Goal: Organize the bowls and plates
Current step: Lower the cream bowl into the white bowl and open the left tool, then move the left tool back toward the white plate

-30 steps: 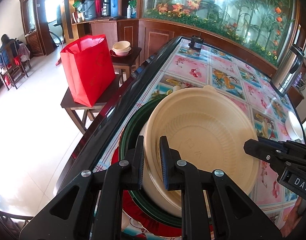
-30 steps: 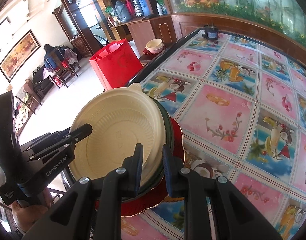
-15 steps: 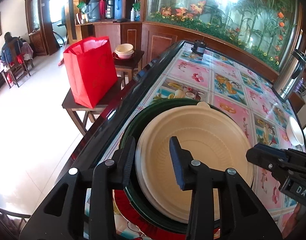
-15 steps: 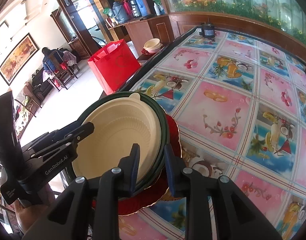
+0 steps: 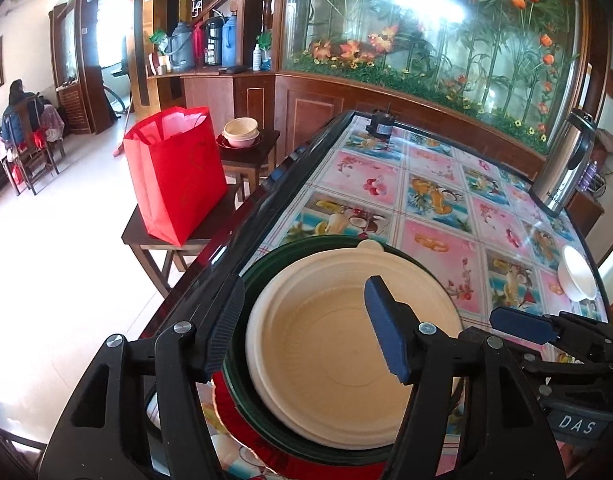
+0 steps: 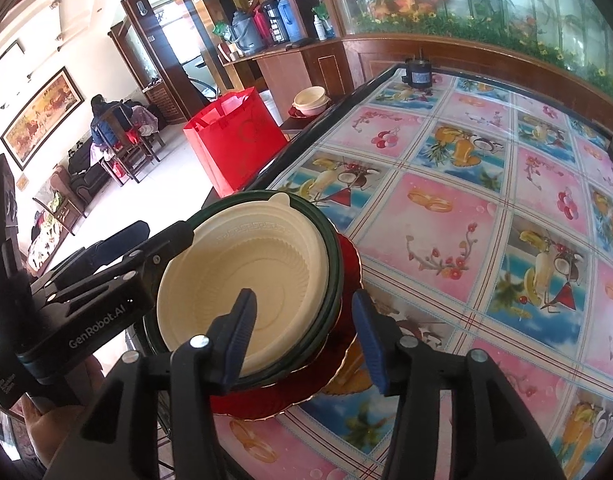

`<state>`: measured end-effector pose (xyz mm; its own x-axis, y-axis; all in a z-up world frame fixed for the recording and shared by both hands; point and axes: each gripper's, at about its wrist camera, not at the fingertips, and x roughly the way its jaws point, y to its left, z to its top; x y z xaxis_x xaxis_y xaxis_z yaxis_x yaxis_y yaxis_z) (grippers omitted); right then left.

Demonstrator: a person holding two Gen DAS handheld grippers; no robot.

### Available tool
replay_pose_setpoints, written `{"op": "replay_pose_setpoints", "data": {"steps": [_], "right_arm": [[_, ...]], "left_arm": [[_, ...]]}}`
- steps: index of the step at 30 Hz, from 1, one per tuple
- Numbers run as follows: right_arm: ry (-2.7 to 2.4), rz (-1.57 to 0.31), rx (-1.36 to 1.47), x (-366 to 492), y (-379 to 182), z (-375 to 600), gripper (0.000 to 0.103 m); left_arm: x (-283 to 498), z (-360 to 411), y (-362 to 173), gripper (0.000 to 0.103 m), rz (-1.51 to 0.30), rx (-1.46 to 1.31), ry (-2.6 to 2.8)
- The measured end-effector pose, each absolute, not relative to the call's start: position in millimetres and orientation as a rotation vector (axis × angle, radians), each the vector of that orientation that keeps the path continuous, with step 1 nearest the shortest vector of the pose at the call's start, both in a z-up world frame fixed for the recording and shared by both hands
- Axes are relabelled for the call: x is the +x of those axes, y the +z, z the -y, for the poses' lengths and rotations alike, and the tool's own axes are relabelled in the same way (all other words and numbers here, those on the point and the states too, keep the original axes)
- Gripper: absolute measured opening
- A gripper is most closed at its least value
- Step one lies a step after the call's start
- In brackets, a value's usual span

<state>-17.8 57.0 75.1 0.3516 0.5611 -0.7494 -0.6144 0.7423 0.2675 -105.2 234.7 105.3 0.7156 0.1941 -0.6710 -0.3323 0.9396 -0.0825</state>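
A cream bowl (image 5: 330, 344) sits inside a dark green bowl (image 5: 266, 264) on a red plate (image 5: 242, 424) at the table's near left corner. The stack also shows in the right wrist view: cream bowl (image 6: 250, 272), green bowl (image 6: 330, 264), red plate (image 6: 346, 264). My left gripper (image 5: 306, 320) is open, its fingers spread over the stack's left rim. My right gripper (image 6: 306, 320) is open, its fingers straddling the stack's right rim. Neither holds anything.
The table (image 6: 486, 220) has a fruit-patterned cloth. A white bowl (image 5: 578, 272) sits at its right edge, a steel thermos (image 5: 562, 172) at the far right, a small dark motor (image 5: 380, 124) at the far end. A red bag (image 5: 174, 176) stands on a stool to the left, stacked bowls (image 5: 240, 132) behind.
Both grippers let go of the cream bowl's rim and opened wide. The cream bowl dropped flat into the green bowl. Both grippers drew back a little.
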Motion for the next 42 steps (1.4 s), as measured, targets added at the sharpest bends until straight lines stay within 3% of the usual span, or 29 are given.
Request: {"op": "replay_pose_setpoints", "data": {"steps": [12,42], "right_arm": [[0.711,-0.917,-0.051,-19,77,-39,0.080],[0.359,-0.914,0.158,1,73,173,0.080]], "left_arm": [[-96,-215,103,0.063,-0.727,-0.187,0.262],[-20,-20,94,0.063,-0.800,-0.063,-0.083]]}}
